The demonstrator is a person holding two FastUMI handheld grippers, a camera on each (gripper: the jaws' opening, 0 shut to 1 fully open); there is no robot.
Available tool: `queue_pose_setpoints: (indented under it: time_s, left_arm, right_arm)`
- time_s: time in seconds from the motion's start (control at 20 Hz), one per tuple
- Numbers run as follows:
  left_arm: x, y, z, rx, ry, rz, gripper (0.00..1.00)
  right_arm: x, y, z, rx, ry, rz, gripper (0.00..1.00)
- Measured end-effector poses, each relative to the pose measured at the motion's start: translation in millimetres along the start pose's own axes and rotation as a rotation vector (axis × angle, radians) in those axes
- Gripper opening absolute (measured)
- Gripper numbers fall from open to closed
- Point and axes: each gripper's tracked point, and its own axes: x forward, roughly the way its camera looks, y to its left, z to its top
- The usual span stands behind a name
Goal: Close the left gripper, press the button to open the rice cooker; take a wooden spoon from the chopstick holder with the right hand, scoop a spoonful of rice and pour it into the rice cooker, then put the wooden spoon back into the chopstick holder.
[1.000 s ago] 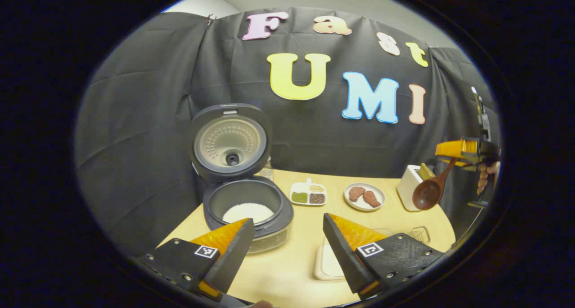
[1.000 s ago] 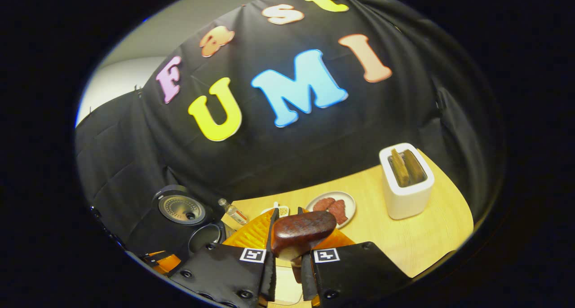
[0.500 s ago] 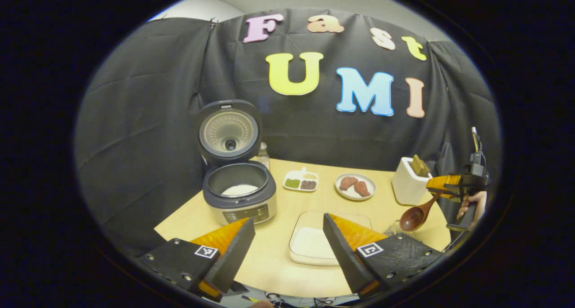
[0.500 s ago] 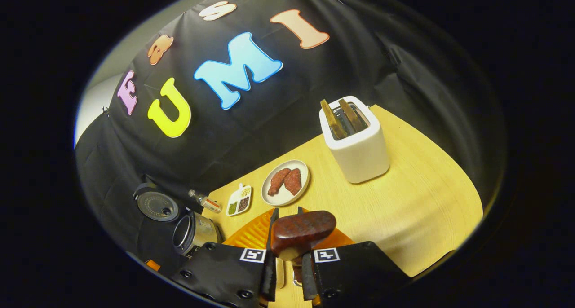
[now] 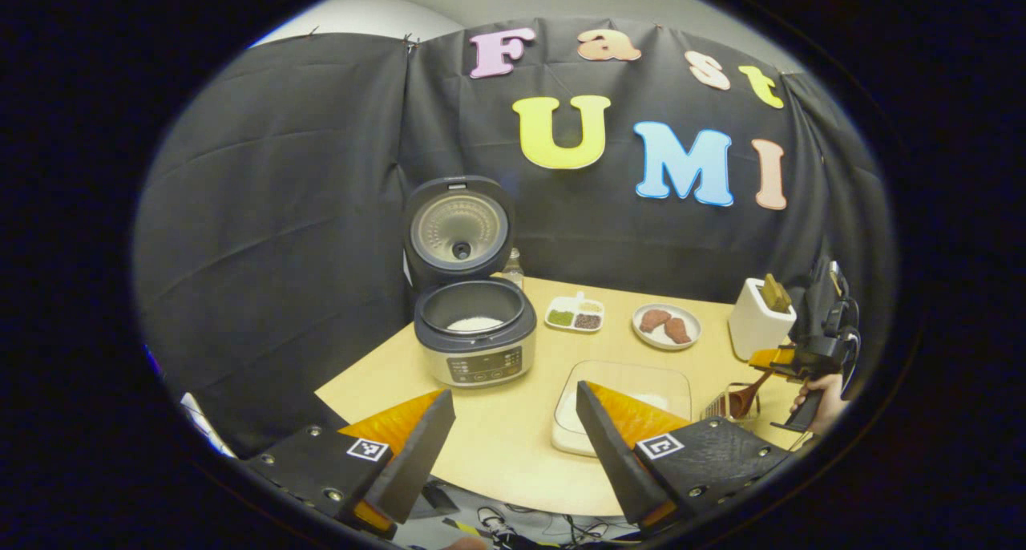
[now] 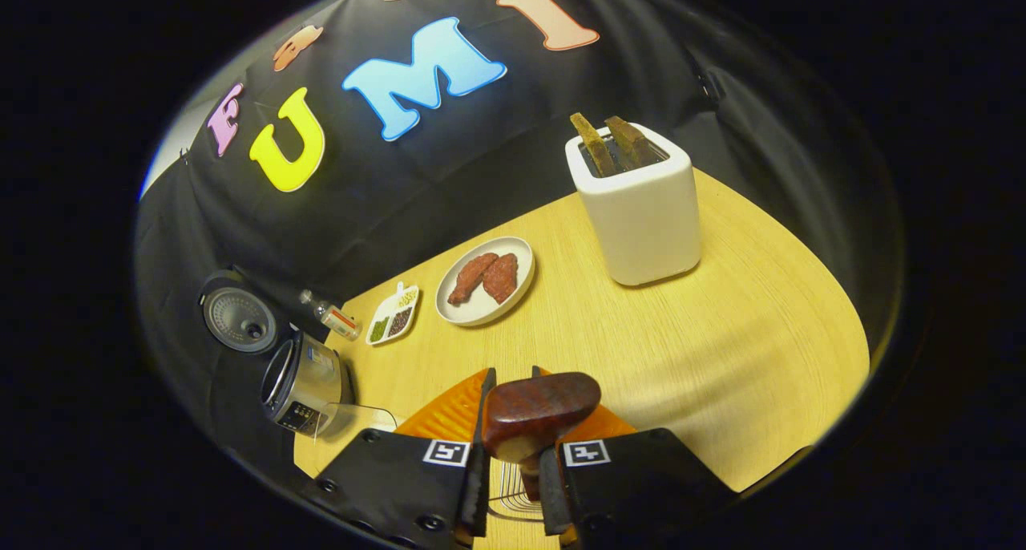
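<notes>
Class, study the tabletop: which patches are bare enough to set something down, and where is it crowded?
Bare: the table in front of and beside the toaster, and the strip between the rice cooker and the rice tray. Crowded: the back row, sectioned dish by plate.

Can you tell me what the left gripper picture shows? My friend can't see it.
An open rice cooker with rice inside sits on a wooden table. At right, the right gripper lowers a wooden spoon into a wire holder.

A: How is the left gripper (image 5: pixel 513 430)?
B: Its fingers stand wide apart, holding nothing.
A: And the right gripper (image 6: pixel 511 446)?
B: A hand (image 5: pixel 819 394) holds it, fingers pressed on the wooden spoon (image 6: pixel 539 406).
</notes>
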Motion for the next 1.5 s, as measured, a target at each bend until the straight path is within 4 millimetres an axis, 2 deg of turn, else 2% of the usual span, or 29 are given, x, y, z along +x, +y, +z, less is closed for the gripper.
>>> queue_pose_setpoints:
  time_s: [0.05,0.15,0.3,0.4,0.45,0.5,0.7,0.85,1.05,1.2,1.4,1.45,1.5]
  left_arm:
    - [2,2,0,0.003,0.002,-0.001,0.96]
    - [10,4,3,-0.003,0.007,-0.011,0.96]
    - [28,11,20,-0.003,-0.016,-0.035,0.96]
    - [46,18,39,0.005,-0.042,-0.054,0.96]
    - [57,22,50,0.007,-0.055,-0.067,0.96]
    - [68,27,62,0.010,-0.069,-0.079,0.96]
    - [114,59,124,0.030,-0.151,-0.105,0.96]
    - [150,85,173,0.042,-0.205,-0.110,0.96]
    - [195,113,243,0.048,-0.304,-0.117,0.96]
    - [228,124,291,0.050,-0.366,-0.143,0.96]
    - [284,135,326,0.085,-0.362,-0.147,0.96]
    - [298,137,331,0.090,-0.354,-0.147,0.96]
    - [321,133,330,0.090,-0.338,-0.151,0.96]
  right_arm:
    - [1,1,-1,0.004,-0.001,0.001,0.24]
    - [-2,-3,-4,0.006,0.007,-0.014,0.30]
    - [-15,-15,-9,-0.015,0.003,-0.070,0.94]
    - [-30,-22,-8,-0.044,-0.028,-0.120,0.92]
    - [-39,-24,-8,-0.059,-0.047,-0.142,0.98]
    - [-48,-26,-9,-0.070,-0.064,-0.167,0.98]
    - [-86,-33,-8,-0.111,-0.127,-0.276,0.98]
    - [-111,-28,-10,-0.135,-0.170,-0.353,0.98]
    - [-142,0,-8,-0.185,-0.264,-0.409,0.98]
    - [-164,21,5,-0.214,-0.354,-0.463,0.98]
    - [-200,52,24,-0.265,-0.464,-0.524,0.98]
    - [-209,58,27,-0.278,-0.482,-0.541,0.98]
    - [-218,62,29,-0.286,-0.501,-0.560,0.98]
